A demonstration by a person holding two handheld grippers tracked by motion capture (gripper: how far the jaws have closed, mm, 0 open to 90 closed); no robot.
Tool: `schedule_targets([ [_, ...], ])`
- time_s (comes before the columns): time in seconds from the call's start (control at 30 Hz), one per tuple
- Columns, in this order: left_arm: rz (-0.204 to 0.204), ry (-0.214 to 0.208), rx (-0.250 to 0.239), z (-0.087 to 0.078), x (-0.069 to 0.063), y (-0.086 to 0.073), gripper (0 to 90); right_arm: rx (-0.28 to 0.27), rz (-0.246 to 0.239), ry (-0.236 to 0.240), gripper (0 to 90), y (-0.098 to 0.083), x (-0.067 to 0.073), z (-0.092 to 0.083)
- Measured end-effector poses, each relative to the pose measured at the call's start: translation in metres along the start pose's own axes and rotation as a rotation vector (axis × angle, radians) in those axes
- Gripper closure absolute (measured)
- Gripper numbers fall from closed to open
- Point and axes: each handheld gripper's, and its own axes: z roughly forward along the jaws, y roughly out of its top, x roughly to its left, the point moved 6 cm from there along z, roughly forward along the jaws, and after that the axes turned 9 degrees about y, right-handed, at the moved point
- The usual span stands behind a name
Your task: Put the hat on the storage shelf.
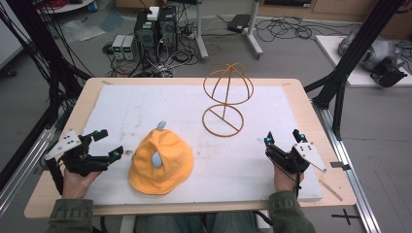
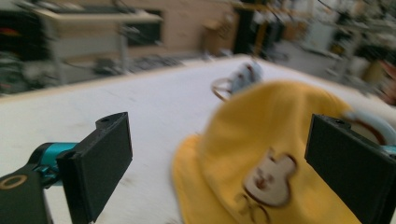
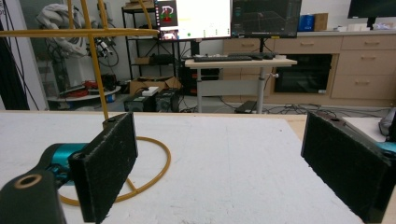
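Note:
A yellow cloth hat [image 1: 161, 162] with pale blue ear pieces lies on the white mat [image 1: 194, 107], left of centre near the front. Behind it to the right stands a yellow wire hat stand [image 1: 227, 99] with a round base and a domed top. My left gripper [image 1: 108, 144] rests open just left of the hat, jaws wide, nothing between them; in the left gripper view the hat [image 2: 271, 154] lies close ahead. My right gripper [image 1: 284, 138] sits open at the front right. Its view shows the stand's base ring [image 3: 154, 158] ahead on the left.
The mat covers a wooden table [image 1: 301, 92]. Black frame posts [image 1: 359, 43] stand at both sides of the table. Computers and cables [image 1: 155, 34] lie on the floor beyond the far edge. A desk with monitors [image 3: 233, 28] is farther off.

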Motion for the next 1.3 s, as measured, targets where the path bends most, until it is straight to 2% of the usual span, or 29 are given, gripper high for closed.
schedule_targets([
  [0.07, 0.020, -0.051, 0.022, 0.007, -0.009, -0.003, 7.9, 0.004, 0.000, 0.002, 10.5, -0.001, 0.000, 0.001],
  [0.27, 0.062, -0.087, 0.075, 0.021, -0.021, -0.009, 8.1, 0.004, -0.002, 0.005, 10.5, -0.001, 0.001, 0.001],
  [0.43, 0.067, -0.120, 0.095, 0.028, -0.028, -0.011, 8.8, -0.005, -0.002, 0.009, 10.5, 0.001, 0.000, -0.002],
  [0.47, 0.079, -0.127, 0.121, 0.033, -0.031, -0.014, 9.6, -0.005, 0.005, 0.008, 10.5, 0.002, -0.001, -0.002],
  [0.5, 0.079, -0.127, 0.121, 0.033, -0.031, -0.014, 10.0, -0.005, 0.006, 0.009, 10.5, 0.002, -0.001, -0.003],
  [0.53, 0.092, -0.137, 0.153, 0.037, -0.034, -0.018, 11.3, -0.007, 0.002, 0.007, 10.5, 0.002, -0.002, -0.003],
  [0.63, 0.101, -0.149, 0.181, 0.040, -0.036, -0.022, 22.0, -0.002, 0.007, 0.009, 10.5, 0.001, -0.001, -0.003],
  [0.7, 0.106, -0.176, 0.187, 0.040, -0.039, -0.022, 43.0, -0.003, 0.000, 0.010, 10.5, 0.001, -0.001, -0.003],
  [0.73, 0.106, -0.176, 0.187, 0.040, -0.039, -0.022, 49.2, -0.003, -0.003, 0.010, 10.5, 0.001, -0.001, -0.003],
  [0.77, 0.109, -0.169, 0.194, 0.040, -0.040, -0.022, 49.2, -0.003, -0.003, 0.010, 10.5, 0.001, -0.001, -0.003],
  [0.8, 0.121, -0.159, 0.201, 0.041, -0.041, -0.022, 64.5, -0.002, 0.003, 0.009, 10.5, 0.001, -0.002, -0.003],
  [0.87, 0.137, -0.156, 0.202, 0.040, -0.041, -0.022, 78.1, -0.005, -0.001, 0.007, 10.5, 0.001, -0.002, -0.003],
  [0.9, 0.138, -0.156, 0.201, 0.040, -0.041, -0.022, 78.1, -0.005, -0.001, 0.007, 10.5, 0.001, -0.002, -0.003],
  [0.93, 0.145, -0.160, 0.198, 0.039, -0.041, -0.022, 85.0, -0.005, -0.001, 0.007, 10.5, 0.001, -0.002, -0.003],
  [0.97, 0.143, -0.155, 0.196, 0.038, -0.041, -0.022, 85.0, -0.005, -0.001, 0.007, 10.5, 0.001, -0.002, -0.003],
  [1.07, 0.163, -0.104, 0.176, 0.038, -0.040, -0.020, 86.2, -0.002, -0.001, 0.009, 10.5, 0.001, -0.002, -0.002],
  [1.17, 0.165, -0.089, 0.163, 0.038, -0.040, -0.019, 86.4, -0.003, -0.003, 0.010, 10.5, 0.001, -0.001, -0.002],
  [1.27, 0.162, -0.049, 0.132, 0.035, -0.038, -0.015, 86.4, -0.005, -0.007, 0.009, 10.5, 0.001, -0.001, -0.002],
  [1.3, 0.146, 0.011, 0.087, 0.032, -0.035, -0.007, 86.4, -0.006, -0.009, 0.010, 10.5, 0.001, -0.001, -0.002],
])
